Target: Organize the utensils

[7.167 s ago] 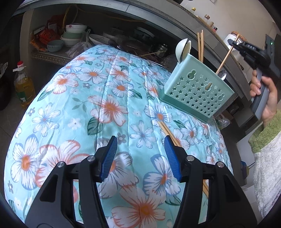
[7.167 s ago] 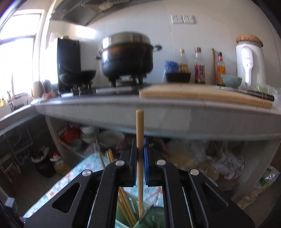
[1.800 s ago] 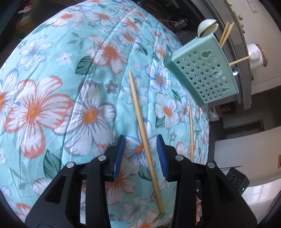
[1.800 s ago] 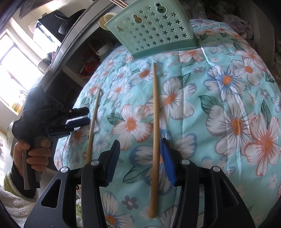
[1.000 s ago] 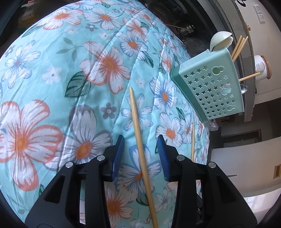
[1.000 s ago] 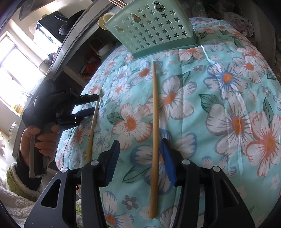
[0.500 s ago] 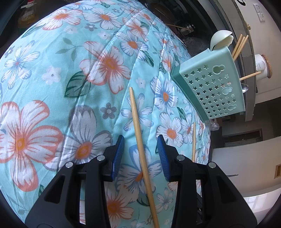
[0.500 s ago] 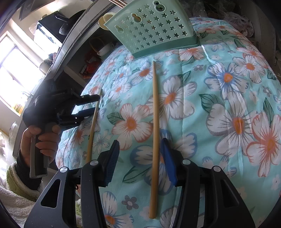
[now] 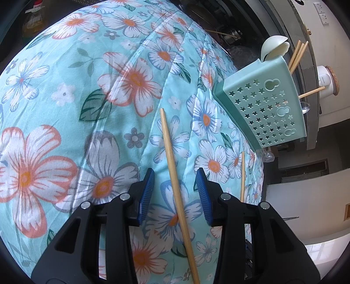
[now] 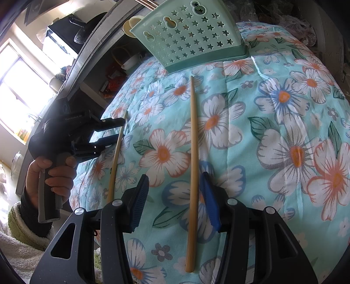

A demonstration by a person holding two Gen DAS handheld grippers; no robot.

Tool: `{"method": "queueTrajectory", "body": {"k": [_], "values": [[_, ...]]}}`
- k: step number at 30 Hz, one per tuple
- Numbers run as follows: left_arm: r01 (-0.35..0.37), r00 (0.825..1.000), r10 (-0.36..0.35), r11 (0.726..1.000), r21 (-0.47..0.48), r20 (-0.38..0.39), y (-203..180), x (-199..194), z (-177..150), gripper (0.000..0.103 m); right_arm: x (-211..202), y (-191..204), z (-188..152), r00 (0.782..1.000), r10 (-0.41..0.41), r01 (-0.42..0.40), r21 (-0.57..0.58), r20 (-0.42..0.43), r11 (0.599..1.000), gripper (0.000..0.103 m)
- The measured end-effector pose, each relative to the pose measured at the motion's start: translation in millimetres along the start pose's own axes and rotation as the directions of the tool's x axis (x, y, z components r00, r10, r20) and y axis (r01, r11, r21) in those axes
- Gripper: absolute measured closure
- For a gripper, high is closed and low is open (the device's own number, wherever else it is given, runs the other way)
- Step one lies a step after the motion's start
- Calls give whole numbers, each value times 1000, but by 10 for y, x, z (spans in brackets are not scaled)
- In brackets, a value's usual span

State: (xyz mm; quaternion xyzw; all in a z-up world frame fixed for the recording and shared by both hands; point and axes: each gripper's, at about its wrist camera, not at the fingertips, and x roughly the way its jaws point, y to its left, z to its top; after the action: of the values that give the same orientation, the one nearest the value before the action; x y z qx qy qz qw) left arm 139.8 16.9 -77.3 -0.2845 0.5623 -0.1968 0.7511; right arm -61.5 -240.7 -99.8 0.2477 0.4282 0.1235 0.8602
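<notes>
Two wooden chopsticks lie on the floral cloth. My left gripper is open, its blue pads on either side of one chopstick. My right gripper is open around the other chopstick, which lies close to the right pad. The second chopstick also shows in the left wrist view, and the first in the right wrist view. The mint-green utensil holder stands at the far end of the cloth, holding several chopsticks and a pale spoon.
The floral cloth covers a rounded table. The left gripper and the hand holding it show in the right wrist view. A stone counter with shelves of bowls runs behind the holder. An oil bottle stands at the far left.
Since 7.2 s ago the right gripper has let go of a chopstick at the holder and both grippers have come down over the two chopsticks on the cloth. In the last second almost nothing has moved.
</notes>
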Motion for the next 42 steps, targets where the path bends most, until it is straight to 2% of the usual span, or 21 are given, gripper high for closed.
{"method": "queueTrajectory", "body": {"k": [8, 11, 16, 20, 24, 28, 34, 38, 42], "values": [[-18, 1000, 17, 1000, 22, 12, -33, 10, -22, 65, -1, -3, 0, 1000, 0, 0, -1, 0, 1000, 55], [-66, 998, 64, 995, 79, 28, -117, 16, -56, 65, -1, -3, 3, 1000, 0, 0, -3, 0, 1000, 55], [-176, 983, 163, 967, 182, 81, -266, 41, -122, 70, 2, 8, 14, 1000, -3, 3, -6, -5, 1000, 55], [-219, 974, 199, 952, 213, 111, -276, 33, -134, 81, 17, 35, 27, 1000, -13, 13, -15, -14, 1000, 55], [-197, 978, 176, 959, 203, 114, -183, -13, -121, 89, 46, 82, 92, 999, -28, 27, -34, -36, 999, 55], [-158, 984, 139, 969, 190, 110, -95, -43, -109, 90, -28, 148, 251, 998, -58, 58, -61, -12, 996, 55], [-140, 986, 118, 969, 203, 116, -41, -83, -101, 89, 93, 266, 723, 994, -112, 113, -111, 10, 987, 55], [-120, 989, 99, 972, 200, 109, -21, -104, -105, 89, 365, 279, 928, 970, -241, 239, -119, -5, 964, 55], [-118, 990, 98, 971, 208, 103, -62, -46, -129, 88, 616, 308, 955, 946, -321, 314, -144, -32, 938, 56]]}}
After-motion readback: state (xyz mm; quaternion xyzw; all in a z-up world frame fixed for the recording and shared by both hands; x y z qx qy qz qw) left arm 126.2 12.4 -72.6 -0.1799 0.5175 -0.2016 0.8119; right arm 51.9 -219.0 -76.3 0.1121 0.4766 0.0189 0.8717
